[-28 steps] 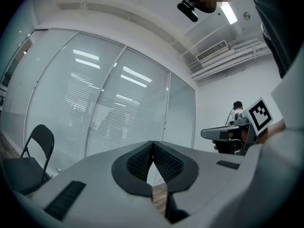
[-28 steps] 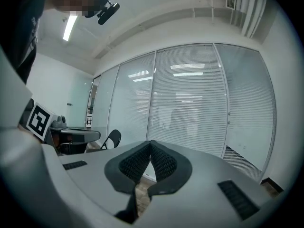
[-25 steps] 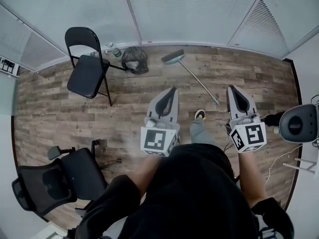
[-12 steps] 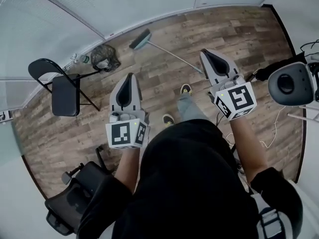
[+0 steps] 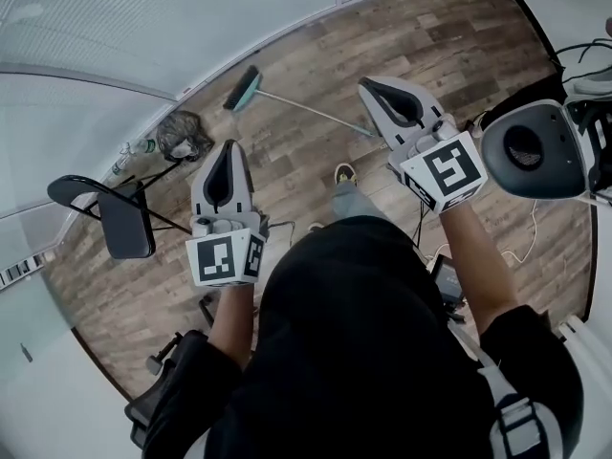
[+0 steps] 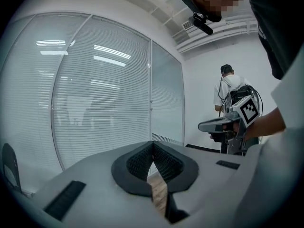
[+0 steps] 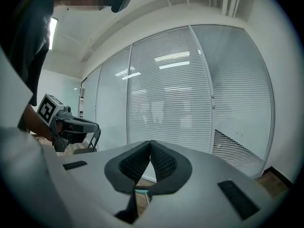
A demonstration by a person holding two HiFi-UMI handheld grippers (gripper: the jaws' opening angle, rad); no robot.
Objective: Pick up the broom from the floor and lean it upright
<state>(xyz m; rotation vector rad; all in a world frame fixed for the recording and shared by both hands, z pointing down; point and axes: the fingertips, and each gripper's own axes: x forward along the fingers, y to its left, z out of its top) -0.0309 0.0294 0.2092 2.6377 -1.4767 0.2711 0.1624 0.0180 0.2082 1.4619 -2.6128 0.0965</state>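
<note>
The broom (image 5: 287, 102) lies flat on the wood floor near the blinds wall, its teal head (image 5: 243, 88) to the upper left and its thin handle running right toward my right gripper. My left gripper (image 5: 225, 147) is held in the air, shut and empty, to the lower left of the broom head. My right gripper (image 5: 367, 86) is also shut and empty, its tip over the handle's near end in the head view. In the right gripper view a sliver of teal (image 7: 141, 192) shows below the closed jaws (image 7: 150, 144). The left gripper view has shut jaws (image 6: 152, 145) facing the blinds.
A black folding chair (image 5: 117, 216) stands at the left, with a dark bag (image 5: 180, 134) and a bottle (image 5: 134, 147) by the wall. An office chair (image 5: 163, 404) is at the lower left. A round device (image 5: 531, 149) and cables sit at the right. Another person (image 6: 231, 108) stands in the background.
The view has swung and I have moved closer to the broom. Both grippers travelled forward across the floor toward it, staying shut; the folding chair and bag have slid left in the head view.
</note>
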